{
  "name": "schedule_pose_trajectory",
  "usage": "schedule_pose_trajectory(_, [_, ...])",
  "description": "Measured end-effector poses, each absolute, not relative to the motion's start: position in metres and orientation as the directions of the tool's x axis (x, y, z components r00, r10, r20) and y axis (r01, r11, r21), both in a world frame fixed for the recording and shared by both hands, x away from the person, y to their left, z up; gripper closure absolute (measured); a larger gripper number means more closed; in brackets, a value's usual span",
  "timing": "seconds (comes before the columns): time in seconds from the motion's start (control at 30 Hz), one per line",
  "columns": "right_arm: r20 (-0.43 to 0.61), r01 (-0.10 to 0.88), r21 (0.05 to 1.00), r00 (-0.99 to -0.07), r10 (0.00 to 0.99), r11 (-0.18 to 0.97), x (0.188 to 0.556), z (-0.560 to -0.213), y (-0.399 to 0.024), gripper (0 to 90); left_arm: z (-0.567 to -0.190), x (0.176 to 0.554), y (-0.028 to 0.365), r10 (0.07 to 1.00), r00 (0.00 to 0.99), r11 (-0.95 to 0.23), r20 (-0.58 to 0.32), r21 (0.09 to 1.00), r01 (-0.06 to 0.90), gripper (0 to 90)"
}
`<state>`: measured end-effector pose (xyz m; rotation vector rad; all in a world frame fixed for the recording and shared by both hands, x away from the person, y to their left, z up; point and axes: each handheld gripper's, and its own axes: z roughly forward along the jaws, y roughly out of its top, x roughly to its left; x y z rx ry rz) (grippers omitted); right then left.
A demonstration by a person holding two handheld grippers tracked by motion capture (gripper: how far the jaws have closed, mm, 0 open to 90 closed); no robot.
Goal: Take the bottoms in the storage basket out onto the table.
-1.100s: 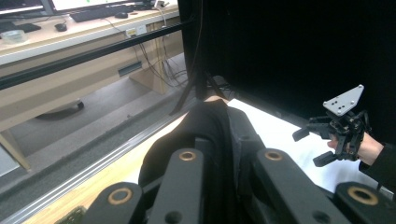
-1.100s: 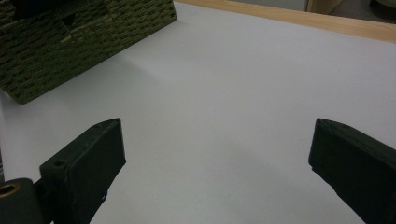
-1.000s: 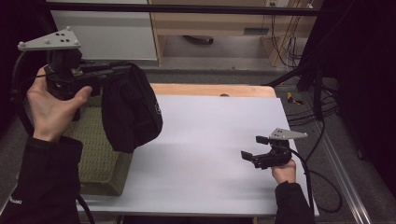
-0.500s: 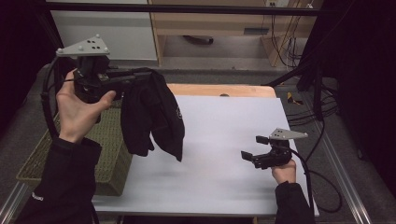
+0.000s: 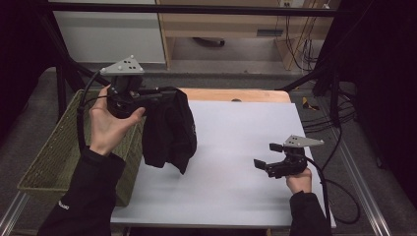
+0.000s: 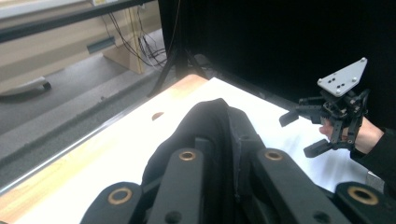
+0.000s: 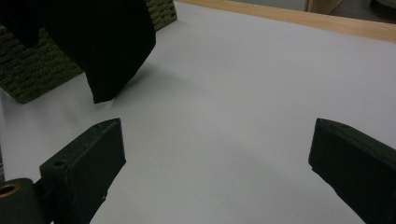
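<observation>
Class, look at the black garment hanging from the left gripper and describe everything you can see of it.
The black garment is soft, matte dark cloth, with no print that can be made out. It hangs bunched and folded from its top edge, which is pinched between the fingers of the left gripper. It droops over the white table beside the green woven basket, its lower corner ending in a point close above the tabletop. Whether it touches the surface cannot be told.

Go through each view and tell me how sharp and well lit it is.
High view: dim, slightly soft; the black garment shows little fold detail and casts a faint shadow on the white table. Left gripper view: the left tongs are close and blurred, the right tongs farther off read sharper. Right gripper view: even light, near jaws soft, woven basket dark.
</observation>
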<state>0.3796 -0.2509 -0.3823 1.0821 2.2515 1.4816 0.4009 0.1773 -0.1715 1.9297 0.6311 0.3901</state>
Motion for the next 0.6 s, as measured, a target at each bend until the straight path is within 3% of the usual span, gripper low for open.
schedule_pose_trajectory(0.6, [0.192, 0.452, 0.865, -0.698, 0.69, 0.216, 0.38, -0.383, -0.251, 4.1, -0.214, 0.412, 0.161, 0.59, 0.807, -0.357, -0.038, 0.884, 0.303, 84.0])
